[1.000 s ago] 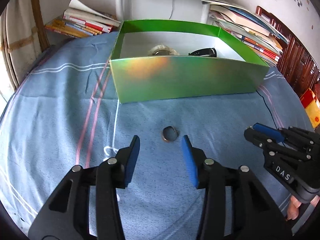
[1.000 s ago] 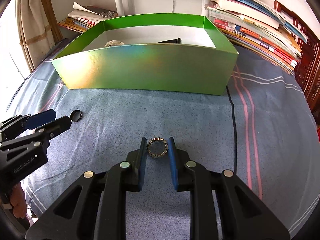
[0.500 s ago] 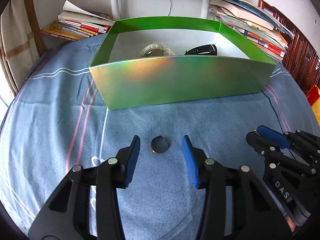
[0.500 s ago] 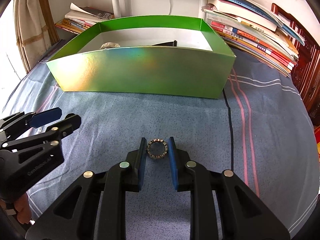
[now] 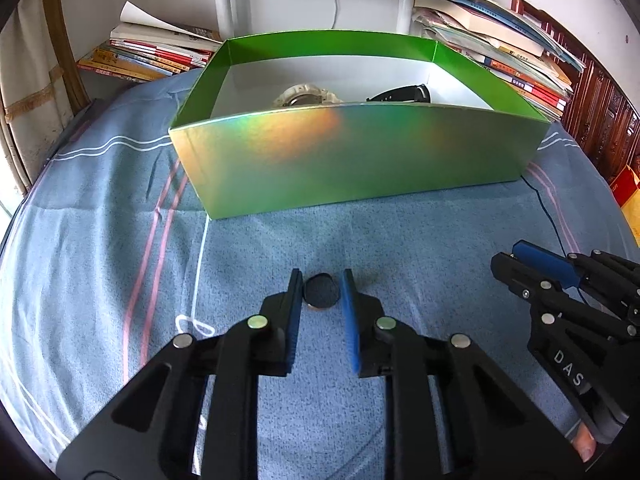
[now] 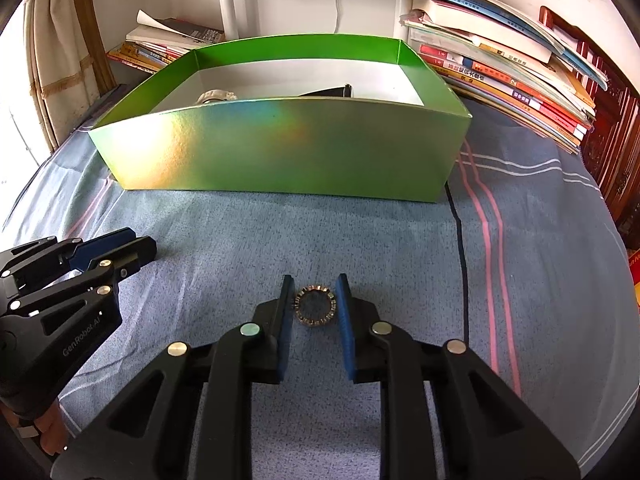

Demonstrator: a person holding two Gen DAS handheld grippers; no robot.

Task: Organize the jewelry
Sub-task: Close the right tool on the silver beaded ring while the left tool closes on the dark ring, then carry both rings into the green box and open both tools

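Note:
A small dark ring [image 5: 320, 292] lies on the blue striped cloth between the blue pads of my left gripper [image 5: 321, 280]. Its jaws are closing, and the pads sit against the ring's two sides. In the right wrist view my right gripper [image 6: 314, 284] is shut on a studded metal ring [image 6: 315, 323], held just above the cloth. Each gripper shows from the side in the other's view: the right gripper [image 5: 510, 254] and the left gripper [image 6: 136, 244]. Behind both stands the open green box [image 5: 360, 168], with a white watch [image 5: 306, 96] and a black band [image 5: 400, 94] inside.
Stacks of books [image 6: 500, 72] lean behind and to the right of the green box [image 6: 280, 152]. More books [image 5: 152, 56] lie at the back left. A thin black cable [image 6: 460, 248] runs over the cloth on the right. Dark wooden furniture [image 5: 600, 120] borders the right side.
My left gripper's jaws have come together from wide apart onto the dark ring, which now sits centred between the pads. The right gripper still holds its studded ring in the same place.

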